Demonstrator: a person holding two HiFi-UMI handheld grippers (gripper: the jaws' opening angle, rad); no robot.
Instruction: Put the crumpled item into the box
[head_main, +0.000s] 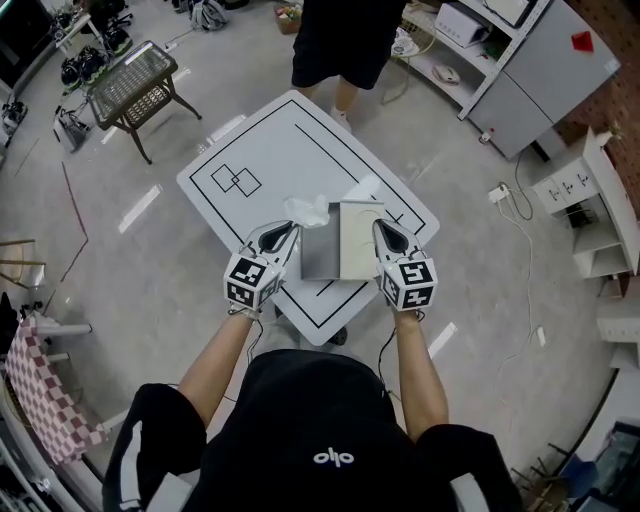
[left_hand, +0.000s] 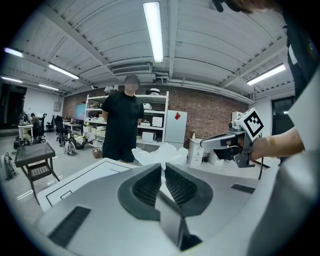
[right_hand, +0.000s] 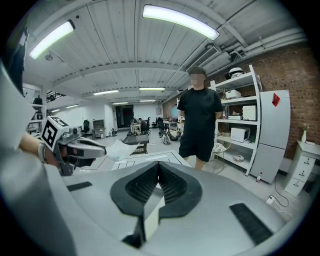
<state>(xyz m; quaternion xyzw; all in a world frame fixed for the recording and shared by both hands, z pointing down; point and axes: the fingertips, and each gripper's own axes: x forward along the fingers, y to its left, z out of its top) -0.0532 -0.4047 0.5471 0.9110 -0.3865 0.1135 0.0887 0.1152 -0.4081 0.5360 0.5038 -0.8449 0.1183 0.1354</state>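
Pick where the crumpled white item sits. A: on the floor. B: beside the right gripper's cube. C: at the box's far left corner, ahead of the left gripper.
C: the head view shows the crumpled item at the far left corner of the box, just past the left gripper.

Standing person in black shirt and shorts: cut off above the waist by the head view's top edge.
Crumpled white item: lower part hidden behind the dark ribbed pads of the left gripper. Paper or plastic, cannot tell.
Open grey box with cream lid: the lid's right edge is hidden under the right gripper. In the right gripper view only a thin pale strip shows between the pads.
Goods on the white metal shelves: too small to name.
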